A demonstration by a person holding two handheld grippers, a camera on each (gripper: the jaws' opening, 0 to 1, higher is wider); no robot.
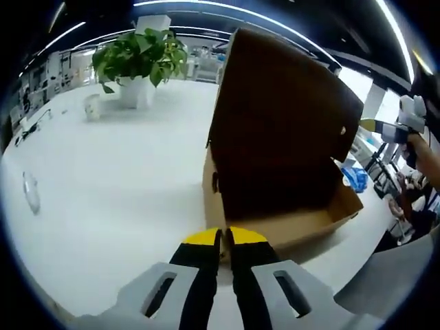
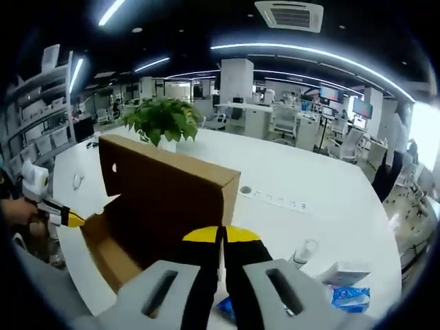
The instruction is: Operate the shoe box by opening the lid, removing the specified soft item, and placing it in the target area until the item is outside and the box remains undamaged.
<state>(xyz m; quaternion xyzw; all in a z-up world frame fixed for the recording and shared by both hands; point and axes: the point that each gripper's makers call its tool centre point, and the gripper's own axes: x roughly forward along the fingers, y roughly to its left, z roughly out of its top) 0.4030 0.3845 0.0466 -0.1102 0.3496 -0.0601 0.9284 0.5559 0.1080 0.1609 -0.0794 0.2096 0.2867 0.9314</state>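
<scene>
Shoe box (image 1: 275,206) on white counter (image 1: 124,179), lid (image 1: 282,117) raised, near upright. My left hand-held gripper (image 1: 225,237) jaws pressed together, gripping nothing, tips just short of box near wall. My right hand-held gripper (image 2: 221,237) likewise closed, empty, behind lid (image 2: 165,185). Soft item not visible; box interior (image 2: 110,254) looks bare where shown. Judgement: part jaws before reaching in; enter over wall, avoid pushing lid past hinge. Potted plant (image 1: 141,58) far side.

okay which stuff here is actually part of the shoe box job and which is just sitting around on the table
Part of the job:
shoe box, lid raised
left gripper, fingers together
right gripper, fingers together

Just lying about:
potted plant
blue packet
small clear bottle
white table
</scene>
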